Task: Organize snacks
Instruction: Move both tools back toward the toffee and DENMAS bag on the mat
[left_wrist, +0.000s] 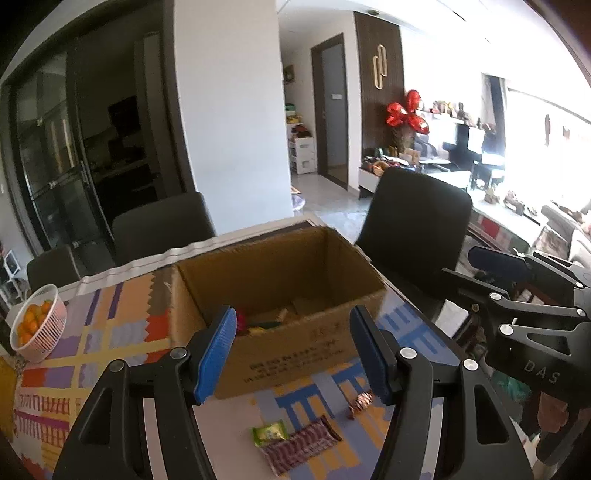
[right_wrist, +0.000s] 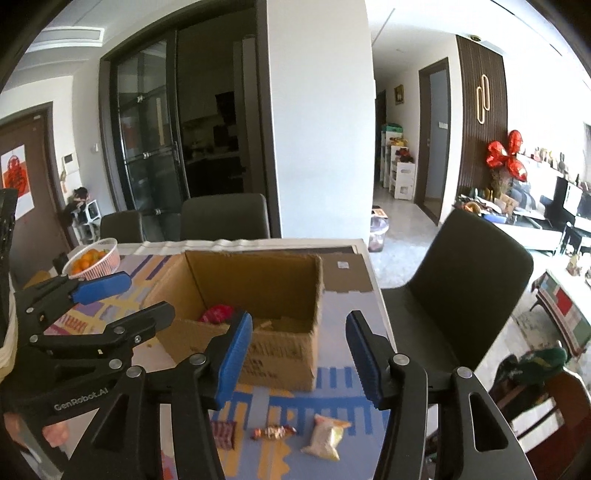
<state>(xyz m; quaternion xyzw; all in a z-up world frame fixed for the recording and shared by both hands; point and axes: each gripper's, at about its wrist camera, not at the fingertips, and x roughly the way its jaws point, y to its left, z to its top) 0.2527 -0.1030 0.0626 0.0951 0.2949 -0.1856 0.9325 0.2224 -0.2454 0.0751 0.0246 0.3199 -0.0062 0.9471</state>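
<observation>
Step in hand: between picks. Both units are empty and sit back from the box (left_wrist: 280, 295), which stands open-topped on the tabletop (left_wrist: 122, 332) with a few snacks already inside, incl. a red pack (right_wrist: 218, 314).

Gripper state:
- Left hand-held gripper (left_wrist: 291, 354): jaws spread, nothing between pads.
- Right hand-held gripper (right_wrist: 299, 358): jaws spread, nothing between pads.

Loose snacks, all on the tabletop in front of the box, near side:
- Green pack (left_wrist: 269, 434), touching or just beside the long bar (left_wrist: 301, 448).
- Twist-wrap candy (right_wrist: 273, 432), between the bar's end and the pale pouch (right_wrist: 327, 435).

Next move (est.): lower one unit over a loose item, jaws straddling it, close, lift clear of the box wall, release inside. The right unit is nearer the pouch and candy; the left is nearer the green pack and bar. The flat wrappers call for a low approach, pads close to the surface.

Readable text:
- "GenRobot.AI" on the left unit's body.
- "DAS" on the right unit's body.
- Box front carries printed lines; too blurred to read, approx. three rows.
- Snack labels: not legible.

Other: fruit basket (left_wrist: 37, 325) at far left, well apart from the work area.
</observation>
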